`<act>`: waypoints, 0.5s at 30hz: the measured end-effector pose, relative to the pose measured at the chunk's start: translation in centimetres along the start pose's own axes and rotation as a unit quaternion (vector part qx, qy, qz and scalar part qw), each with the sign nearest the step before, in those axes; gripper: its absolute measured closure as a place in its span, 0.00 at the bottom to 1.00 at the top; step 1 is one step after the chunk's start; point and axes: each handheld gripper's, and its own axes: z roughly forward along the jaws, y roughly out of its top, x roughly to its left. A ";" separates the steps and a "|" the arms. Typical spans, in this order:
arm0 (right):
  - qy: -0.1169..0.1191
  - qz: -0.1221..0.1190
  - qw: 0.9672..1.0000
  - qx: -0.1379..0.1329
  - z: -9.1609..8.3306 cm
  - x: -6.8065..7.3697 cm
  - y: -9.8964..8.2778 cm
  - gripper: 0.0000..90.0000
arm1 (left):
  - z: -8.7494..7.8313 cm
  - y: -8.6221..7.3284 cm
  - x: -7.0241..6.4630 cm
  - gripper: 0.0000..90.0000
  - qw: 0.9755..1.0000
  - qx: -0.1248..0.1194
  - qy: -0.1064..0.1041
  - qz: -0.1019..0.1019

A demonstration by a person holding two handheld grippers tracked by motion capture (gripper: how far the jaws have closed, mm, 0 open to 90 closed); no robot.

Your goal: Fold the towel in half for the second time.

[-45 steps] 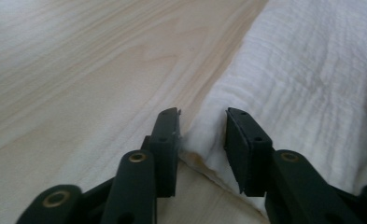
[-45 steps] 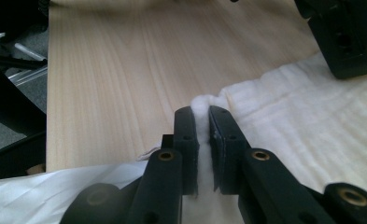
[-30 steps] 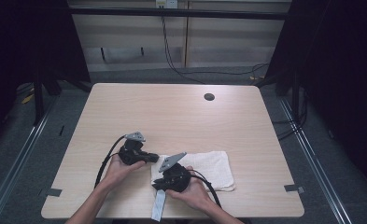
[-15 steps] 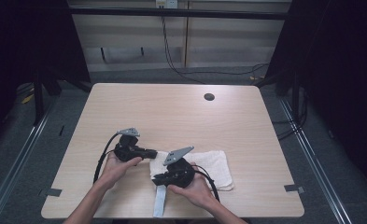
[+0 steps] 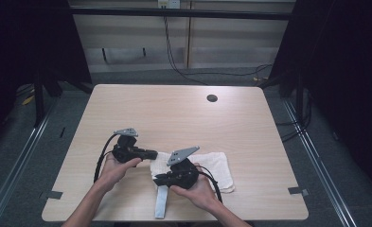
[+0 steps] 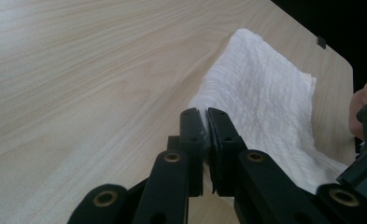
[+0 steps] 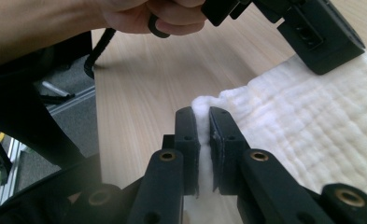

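Now both tools grip the white, waffle-textured cloth towel (image 5: 207, 165) lying near the front edge of the pale wooden worktop (image 5: 174, 113). Since a second ago the left tool (image 6: 203, 114) has slid leftward and lower, and the right tool (image 7: 202, 112) has turned, its jaws pointing toward the worktop's left side. In the left gripper view the jaws are clenched at the towel's near corner; in the right gripper view a fold of towel is pinched between closed jaws. With both corners of the left edge seemingly held, a lift or fold of the towel looks ready to begin
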 end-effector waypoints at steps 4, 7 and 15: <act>0.000 -0.002 1.000 -0.002 -0.2 0.2 0.2 0.92 | -0.3 0.1 0.1 0.95 1.000 -0.002 -0.002 0.000; -0.002 -0.006 1.000 -0.001 -0.1 0.4 0.2 0.92 | -0.4 0.1 0.1 0.95 1.000 -0.001 0.001 0.000; 0.004 -0.005 1.000 -0.018 -0.7 0.8 1.2 0.92 | -1.7 0.5 -0.5 0.95 1.000 -0.012 0.009 0.002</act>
